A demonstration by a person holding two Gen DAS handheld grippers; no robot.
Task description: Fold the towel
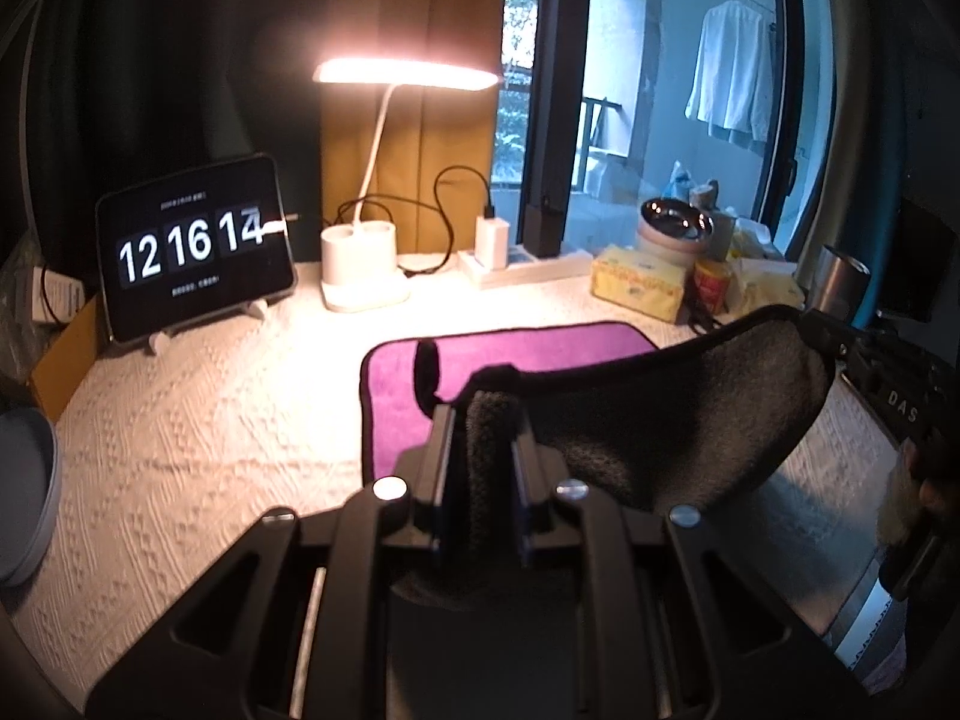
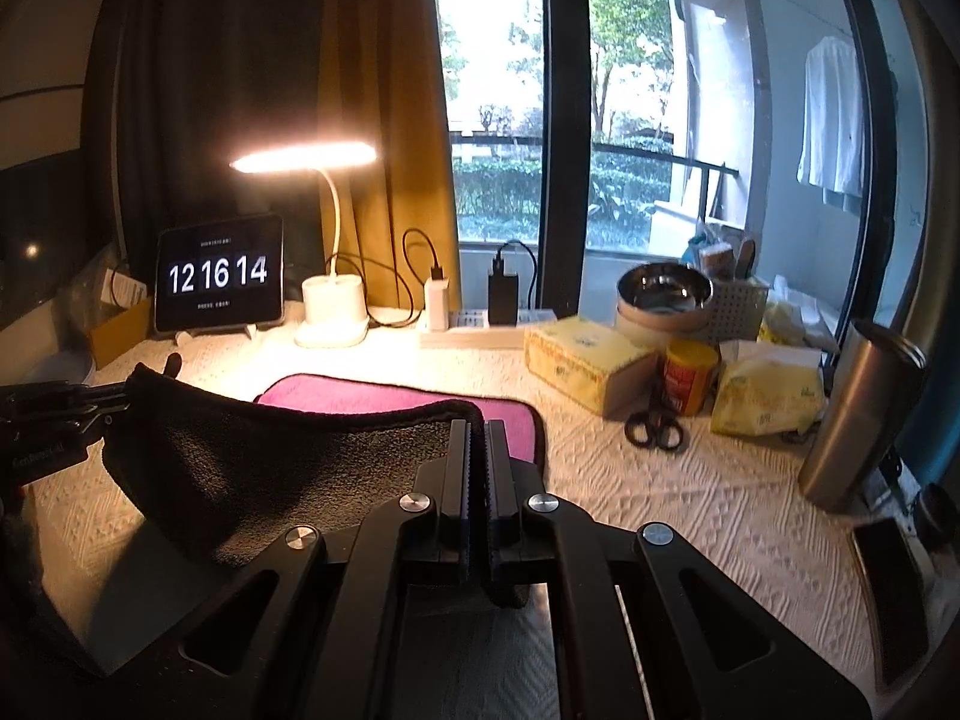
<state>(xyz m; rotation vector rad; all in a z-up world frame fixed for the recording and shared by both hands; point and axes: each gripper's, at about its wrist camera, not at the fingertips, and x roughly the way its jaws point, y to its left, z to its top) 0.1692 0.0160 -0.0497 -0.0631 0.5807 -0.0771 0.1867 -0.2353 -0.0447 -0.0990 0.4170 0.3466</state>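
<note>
I have the towel (image 1: pixel 690 420) pinched at both near corners and lifted off the table (image 1: pixel 198 420). My left gripper (image 1: pixel 480 438) is clamped on one corner, a thick roll of dark pile bunched between its jaws. My right gripper (image 2: pixel 478 444) is clamped on the other corner, jaws almost together with only a thin black hem showing between them.

The raised edge sags in a curve between the two grippers, so its long axis runs left to right, parallel to the table's near edge. The lifted part shows its dark grey underside; the far part lies flat on the white textured tablecloth, magenta face up, reaching toward the far edge.

At the far left corner a tablet (image 2: pixel 219 273) on a stand reads "12 16 14", with small lines above and below that I cannot read. Just right of it a lit desk lamp (image 2: pixel 333 306) stands in its white base. Toward the far right sit a yellow tissue box (image 2: pixel 579 360), a red-and-yellow can (image 2: pixel 690 378), scissors (image 2: pixel 654 429) and a steel tumbler (image 2: pixel 858 414). The right gripper's body shows the letters "DAS" in the left view.
</note>
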